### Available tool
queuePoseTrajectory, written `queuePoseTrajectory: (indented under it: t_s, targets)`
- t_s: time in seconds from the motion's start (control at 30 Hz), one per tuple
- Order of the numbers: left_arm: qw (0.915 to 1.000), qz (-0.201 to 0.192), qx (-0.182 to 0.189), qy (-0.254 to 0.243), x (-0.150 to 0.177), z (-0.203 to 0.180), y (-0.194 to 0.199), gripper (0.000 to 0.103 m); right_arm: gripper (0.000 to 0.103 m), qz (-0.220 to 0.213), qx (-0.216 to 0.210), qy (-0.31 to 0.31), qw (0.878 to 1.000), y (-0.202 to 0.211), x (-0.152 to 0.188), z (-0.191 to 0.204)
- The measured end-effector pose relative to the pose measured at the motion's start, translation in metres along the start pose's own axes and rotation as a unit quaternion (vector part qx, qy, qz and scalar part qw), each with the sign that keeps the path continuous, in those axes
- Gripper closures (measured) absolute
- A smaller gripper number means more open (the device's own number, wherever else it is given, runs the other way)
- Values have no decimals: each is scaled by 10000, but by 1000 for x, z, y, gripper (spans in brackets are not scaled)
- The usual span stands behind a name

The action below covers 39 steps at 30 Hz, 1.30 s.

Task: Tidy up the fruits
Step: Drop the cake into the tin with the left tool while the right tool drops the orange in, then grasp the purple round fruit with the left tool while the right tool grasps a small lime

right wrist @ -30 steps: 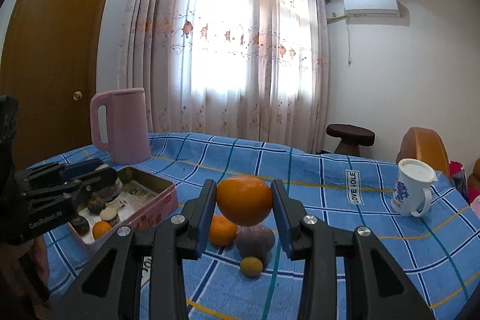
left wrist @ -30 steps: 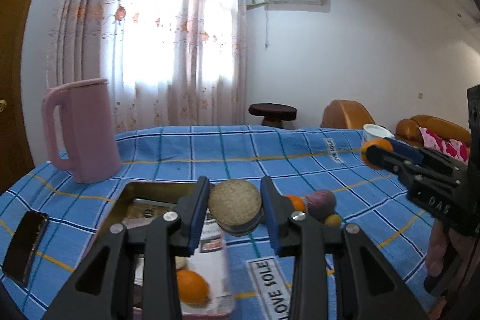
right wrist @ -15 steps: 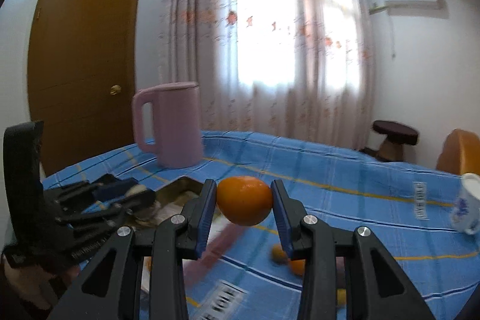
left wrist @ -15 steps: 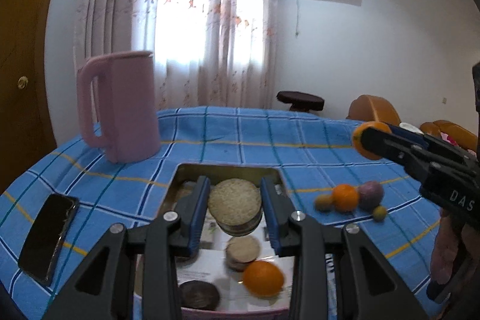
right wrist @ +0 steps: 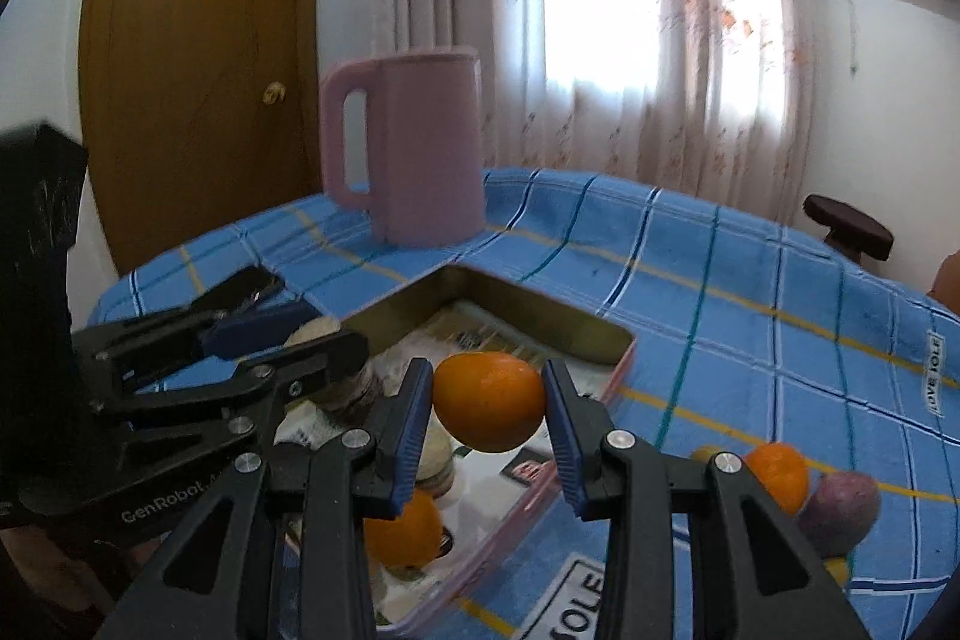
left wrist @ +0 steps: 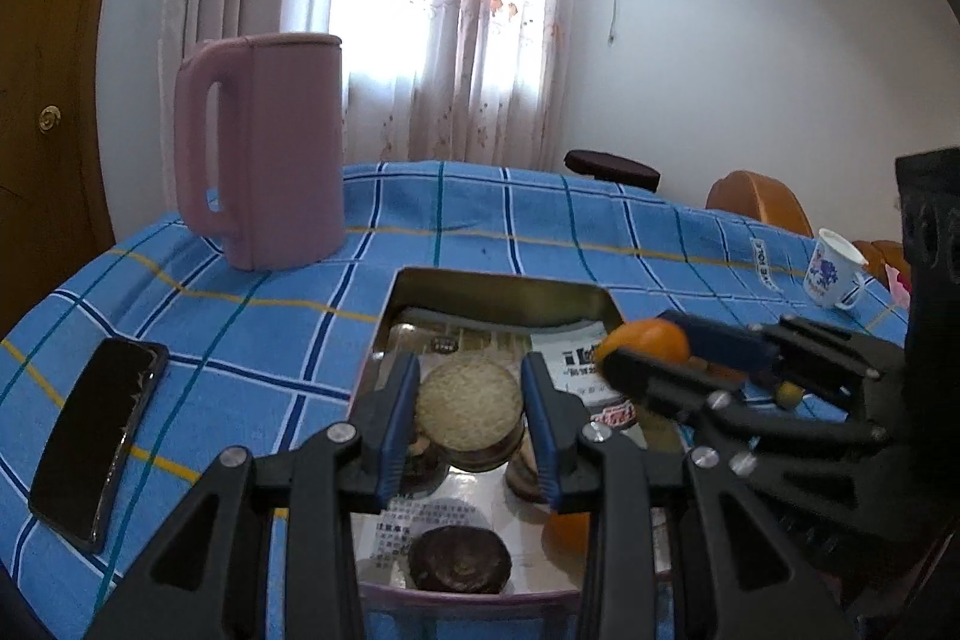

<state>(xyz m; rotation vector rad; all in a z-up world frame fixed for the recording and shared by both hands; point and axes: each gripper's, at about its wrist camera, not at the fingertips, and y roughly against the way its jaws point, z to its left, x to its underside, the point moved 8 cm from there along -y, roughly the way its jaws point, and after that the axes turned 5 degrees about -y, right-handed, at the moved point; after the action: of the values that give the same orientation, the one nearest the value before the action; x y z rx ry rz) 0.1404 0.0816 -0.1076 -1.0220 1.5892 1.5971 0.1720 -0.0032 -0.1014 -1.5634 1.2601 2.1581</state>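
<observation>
My left gripper point(left wrist: 469, 415) is shut on a round tan fruit point(left wrist: 469, 411) and holds it over the open metal tin point(left wrist: 504, 287). My right gripper point(right wrist: 487, 409) is shut on an orange point(right wrist: 489, 400) and holds it above the tin point(right wrist: 540, 307); it shows at the right of the left wrist view with the orange point(left wrist: 645, 343). In the tin lie a dark round fruit point(left wrist: 461, 559), another orange point(right wrist: 403, 529) and more round fruits. On the cloth to the right sit an orange point(right wrist: 777, 475) and a purple fruit point(right wrist: 840, 514).
A pink jug point(left wrist: 264, 148) stands behind the tin on the blue checked cloth point(left wrist: 240, 340). A black phone point(left wrist: 99, 430) lies at the left. A white mug point(left wrist: 834, 277) stands far right. A dark stool point(right wrist: 847, 226) is beyond the table.
Both grippers have moved toward and over the tin with their fruits. The right gripper swung left, so the tin now lies directly under its orange.
</observation>
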Motion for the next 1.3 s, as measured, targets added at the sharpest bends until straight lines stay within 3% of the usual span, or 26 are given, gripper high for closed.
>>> queuePoseTrajectory:
  t_s: [0.2, 0.27, 0.33, 0.4, 0.57, 0.7, 0.8, 1.13, 1.2, 1.3]
  targets:
    - [9999, 91, -104, 7, 3, 5, 0, 64, 63, 444, -226, -134, 9987, -12, 13, 1]
    - [9999, 62, -131, 33, 2, 6, 2, 51, 61, 556, -280, -216, 9978, -14, 17, -1]
    - [9998, -49, -164, 73, 0, 5, 9, 29, 56, 452, -200, -226, 9985, -7, 17, -4]
    - [9997, -165, -144, 45, -4, 0, 15, 22, 55, 313, -170, -230, 9991, 7, 15, -9]
    - [9994, -287, 90, -141, -13, -28, 23, 19, 55, 48, 443, -402, 9982, 61, 21, -62]
    - [9985, -300, 290, -367, -16, -60, 22, 15, 55, 186, 1190, -861, 9890, 86, 39, -131]
    - [9970, -259, 442, -574, -16, -85, 19, 13, 55, 516, 1377, -1274, 9809, 87, 59, -172]
    - [9927, -92, 692, -981, -13, -135, 5, 11, 59, 1106, 1343, -1116, 9784, 62, 75, -174]
    - [9923, -84, 701, -1013, -14, -140, 2, 11, 67, 1329, 1294, -1174, 9756, 54, 81, -176]
    - [9918, -44, 758, -1030, -15, -147, -2, 11, 74, 1338, 1286, -1162, 9757, 52, 81, -178]
